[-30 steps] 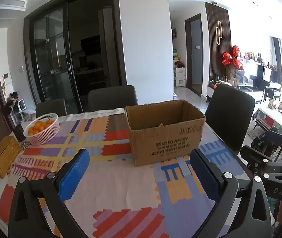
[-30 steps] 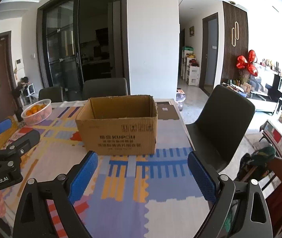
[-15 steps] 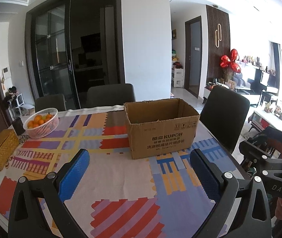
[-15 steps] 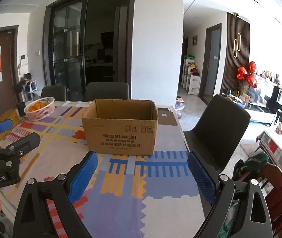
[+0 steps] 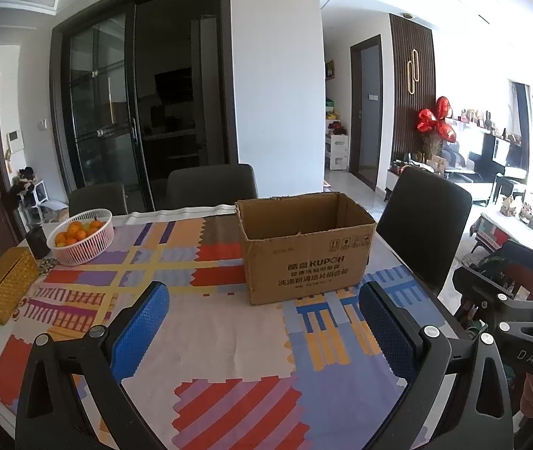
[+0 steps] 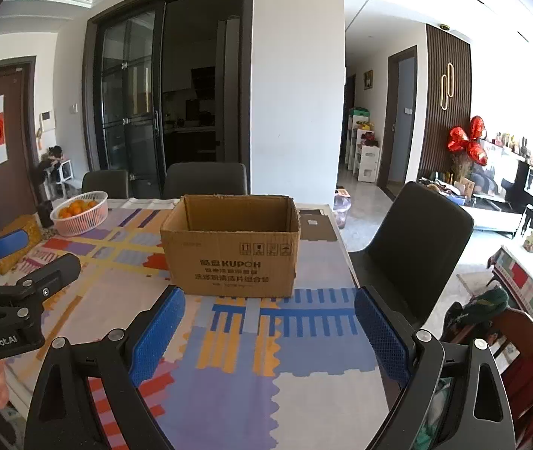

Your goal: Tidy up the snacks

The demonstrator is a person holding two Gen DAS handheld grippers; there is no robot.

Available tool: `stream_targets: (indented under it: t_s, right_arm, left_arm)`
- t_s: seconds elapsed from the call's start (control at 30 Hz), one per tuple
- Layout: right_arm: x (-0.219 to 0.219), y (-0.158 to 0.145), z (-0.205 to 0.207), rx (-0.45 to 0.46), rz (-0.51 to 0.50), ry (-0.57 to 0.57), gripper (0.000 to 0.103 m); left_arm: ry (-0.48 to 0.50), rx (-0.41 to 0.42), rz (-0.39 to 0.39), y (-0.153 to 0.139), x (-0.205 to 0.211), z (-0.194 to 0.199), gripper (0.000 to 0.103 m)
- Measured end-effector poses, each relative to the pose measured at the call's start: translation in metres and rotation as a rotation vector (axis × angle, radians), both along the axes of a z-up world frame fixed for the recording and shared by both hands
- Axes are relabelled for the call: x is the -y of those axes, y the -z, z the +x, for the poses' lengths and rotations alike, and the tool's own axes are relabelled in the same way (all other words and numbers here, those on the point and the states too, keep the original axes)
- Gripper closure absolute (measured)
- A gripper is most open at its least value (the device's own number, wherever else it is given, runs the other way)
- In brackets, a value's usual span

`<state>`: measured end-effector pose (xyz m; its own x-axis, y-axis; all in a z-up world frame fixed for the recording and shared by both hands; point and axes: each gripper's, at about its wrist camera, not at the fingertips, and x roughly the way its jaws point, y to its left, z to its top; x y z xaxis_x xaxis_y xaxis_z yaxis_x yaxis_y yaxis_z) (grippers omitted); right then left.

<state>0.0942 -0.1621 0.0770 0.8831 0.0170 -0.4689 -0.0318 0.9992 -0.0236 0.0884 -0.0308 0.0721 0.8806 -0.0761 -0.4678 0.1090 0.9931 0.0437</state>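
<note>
An open brown cardboard box (image 5: 306, 251) printed KUPOH stands on the table's patterned cloth (image 5: 206, 322); it also shows in the right wrist view (image 6: 232, 249). Its inside is hidden from both views. My left gripper (image 5: 264, 332) is open and empty, held above the cloth in front of the box. My right gripper (image 6: 270, 337) is open and empty, also in front of the box. No snacks are in view.
A white basket of oranges (image 5: 81, 236), a dark cup (image 5: 38, 242) and a woven yellow tissue box (image 5: 6, 288) stand at the table's left. Dark chairs (image 5: 422, 225) surround the table. The left gripper's body (image 6: 11, 300) shows at left in the right wrist view.
Both grippers have pulled back and tilted up a little, so the box looks farther and more of the room shows. Both stay open and empty.
</note>
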Motion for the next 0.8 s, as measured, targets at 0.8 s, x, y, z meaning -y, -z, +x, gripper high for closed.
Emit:
stream_targets:
  t_s: [0.8]
  right_arm:
    - [-0.0023, 0.0009, 0.0015, -0.006, -0.002, -0.003, 0.010]
  left_arm:
    - [-0.005, -0.004, -0.010, 0.0041, -0.0011, 0.0001, 0.000]
